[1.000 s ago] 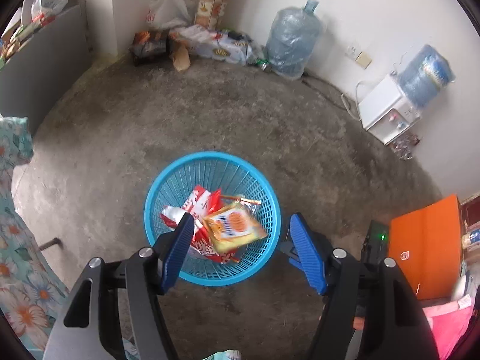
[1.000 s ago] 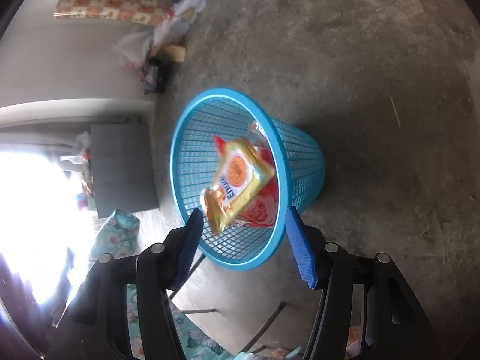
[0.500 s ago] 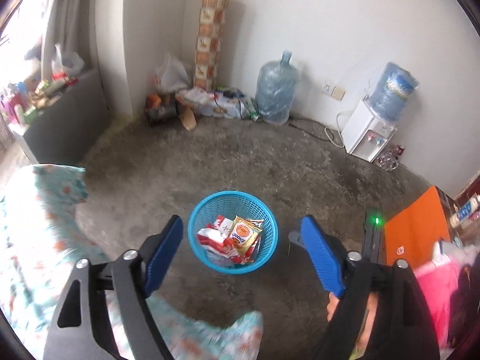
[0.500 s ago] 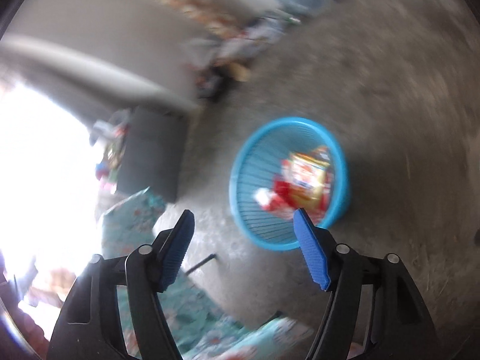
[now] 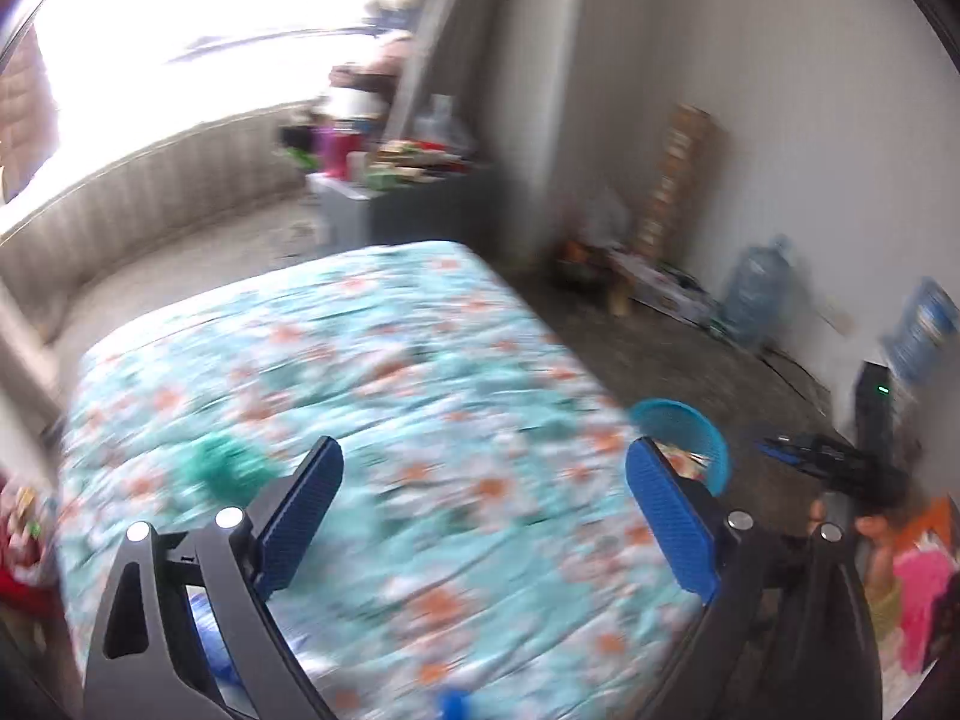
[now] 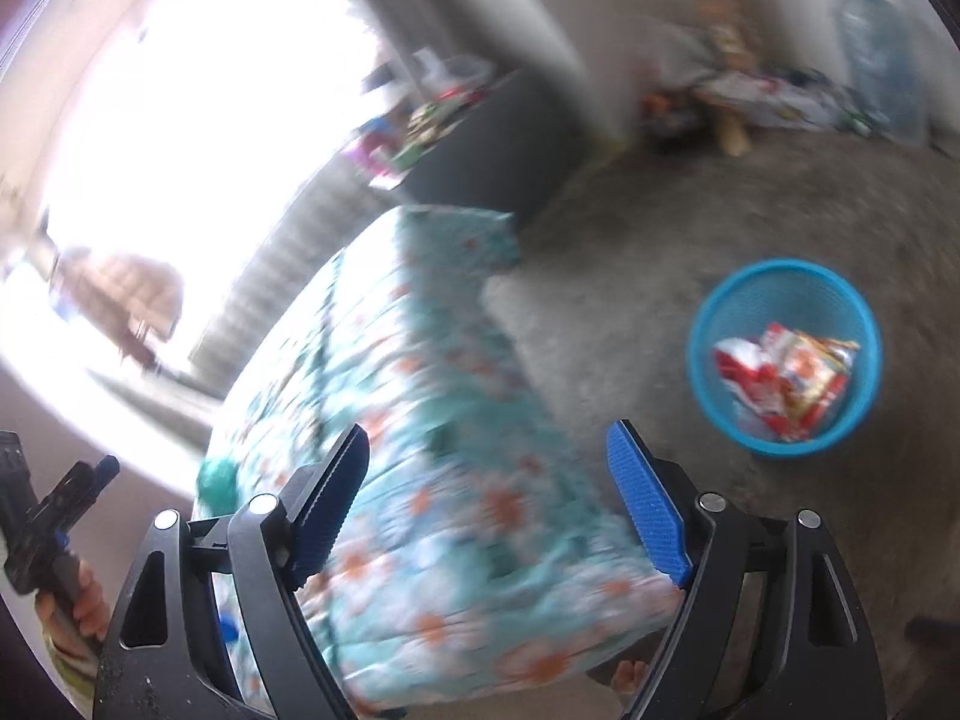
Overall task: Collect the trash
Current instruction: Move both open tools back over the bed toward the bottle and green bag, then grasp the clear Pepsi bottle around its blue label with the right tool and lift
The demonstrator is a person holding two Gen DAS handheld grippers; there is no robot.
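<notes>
Blue mesh basket (image 6: 785,324) is sitting on the concrete floor (image 6: 630,252), wrappers (image 6: 783,381) inside. Left gripper (image 5: 483,525) and right gripper (image 6: 487,507) are both hanging released and empty over the floral-covered bed (image 5: 372,396), probably seeking more trash; a blurred teal lump (image 5: 225,468) may be next.

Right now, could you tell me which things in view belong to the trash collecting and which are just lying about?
Belongs to the job:
blue basket
wrappers inside it
green crumpled item on the floral bedcover, possibly trash

Just lying about:
water jug
grey cabinet
</notes>
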